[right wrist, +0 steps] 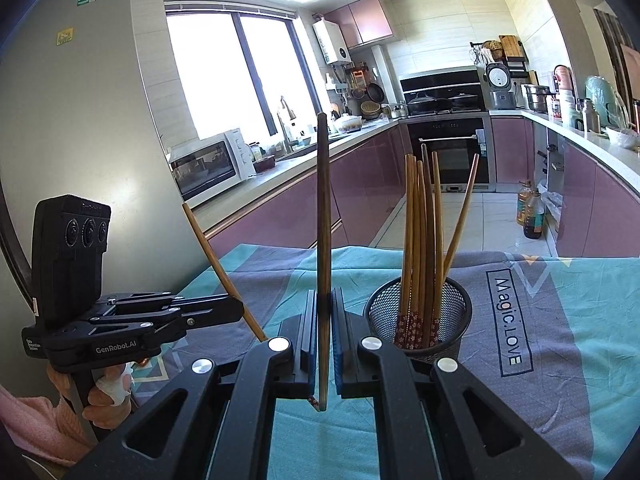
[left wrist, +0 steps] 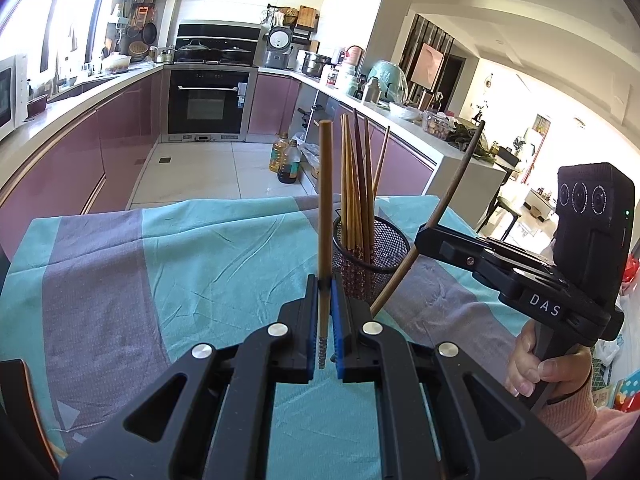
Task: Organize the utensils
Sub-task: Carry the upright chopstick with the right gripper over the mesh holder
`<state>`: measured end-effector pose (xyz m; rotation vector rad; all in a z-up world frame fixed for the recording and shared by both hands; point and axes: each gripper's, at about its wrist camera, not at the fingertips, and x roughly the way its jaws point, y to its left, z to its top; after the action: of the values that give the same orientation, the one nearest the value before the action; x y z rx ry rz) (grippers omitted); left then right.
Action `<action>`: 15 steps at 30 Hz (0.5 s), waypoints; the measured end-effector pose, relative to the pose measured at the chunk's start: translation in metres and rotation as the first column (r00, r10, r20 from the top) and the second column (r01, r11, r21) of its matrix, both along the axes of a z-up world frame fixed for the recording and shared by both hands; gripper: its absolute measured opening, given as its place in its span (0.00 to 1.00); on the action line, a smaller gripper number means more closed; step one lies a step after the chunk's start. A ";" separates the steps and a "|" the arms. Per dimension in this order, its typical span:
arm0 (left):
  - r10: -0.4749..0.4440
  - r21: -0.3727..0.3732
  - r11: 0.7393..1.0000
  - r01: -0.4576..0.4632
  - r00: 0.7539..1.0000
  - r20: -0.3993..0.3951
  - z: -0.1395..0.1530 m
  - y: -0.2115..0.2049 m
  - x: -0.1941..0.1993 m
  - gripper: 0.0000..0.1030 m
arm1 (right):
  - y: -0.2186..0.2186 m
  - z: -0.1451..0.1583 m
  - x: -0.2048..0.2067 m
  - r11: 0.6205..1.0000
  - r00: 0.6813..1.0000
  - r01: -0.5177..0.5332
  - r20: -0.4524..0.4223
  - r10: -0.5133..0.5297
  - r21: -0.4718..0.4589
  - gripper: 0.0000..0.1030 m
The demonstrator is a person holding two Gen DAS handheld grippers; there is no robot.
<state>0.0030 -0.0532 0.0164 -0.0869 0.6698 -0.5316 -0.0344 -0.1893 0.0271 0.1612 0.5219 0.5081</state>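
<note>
In the left wrist view, my left gripper (left wrist: pixel 325 286) is shut on a light brown chopstick (left wrist: pixel 325 200) that stands upright. Just behind it, a black mesh cup (left wrist: pixel 372 254) holds several chopsticks, tips down. My right gripper (left wrist: pixel 422 240) comes in from the right, shut on a dark, tilted chopstick (left wrist: pixel 452 188). In the right wrist view, the right gripper (right wrist: pixel 324 298) clamps that dark chopstick (right wrist: pixel 323 208) upright, left of the mesh cup (right wrist: pixel 418 320). The left gripper (right wrist: pixel 239 310) sits at the left with its light chopstick (right wrist: pixel 218 264) leaning.
A teal and grey cloth (left wrist: pixel 160 260) (right wrist: pixel 560 340) covers the table. Beyond its far edge lie the kitchen floor, pink cabinets and oil bottles (left wrist: pixel 286 158) (right wrist: pixel 530 210). A microwave (right wrist: pixel 208 168) stands on the left counter. A person's hand (left wrist: pixel 536 372) holds the right gripper's handle.
</note>
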 end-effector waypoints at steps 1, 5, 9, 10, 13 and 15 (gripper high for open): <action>0.000 0.001 1.000 0.000 1.000 0.002 0.000 0.000 0.000 0.07 | 0.000 0.001 0.000 1.000 1.000 0.001 0.001 -0.001 0.000 0.05; 0.000 0.003 1.000 0.000 1.000 0.003 0.001 -0.001 0.000 0.07 | -0.002 0.002 0.000 1.000 1.000 0.003 0.005 -0.003 0.002 0.05; -0.001 0.002 1.000 0.001 1.000 0.003 0.001 -0.001 0.000 0.07 | -0.003 0.005 0.002 1.000 1.000 0.006 0.009 -0.007 0.004 0.05; -0.001 0.003 1.000 0.001 1.000 0.004 0.001 -0.002 0.000 0.07 | -0.003 0.004 0.002 1.000 1.000 0.007 0.010 -0.007 0.004 0.05; -0.004 0.003 1.000 0.004 1.000 0.008 0.002 -0.002 0.001 0.07 | -0.004 0.006 0.001 1.000 1.000 0.007 0.014 -0.007 0.005 0.05; -0.006 0.003 1.000 0.006 1.000 0.012 0.003 -0.003 0.001 0.07 | -0.004 0.007 0.001 1.000 1.000 0.007 0.016 -0.008 0.006 0.05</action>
<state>0.0041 -0.0559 0.0199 -0.0784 0.6591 -0.5363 -0.0330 -0.1937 0.0337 0.1649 0.5043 0.5033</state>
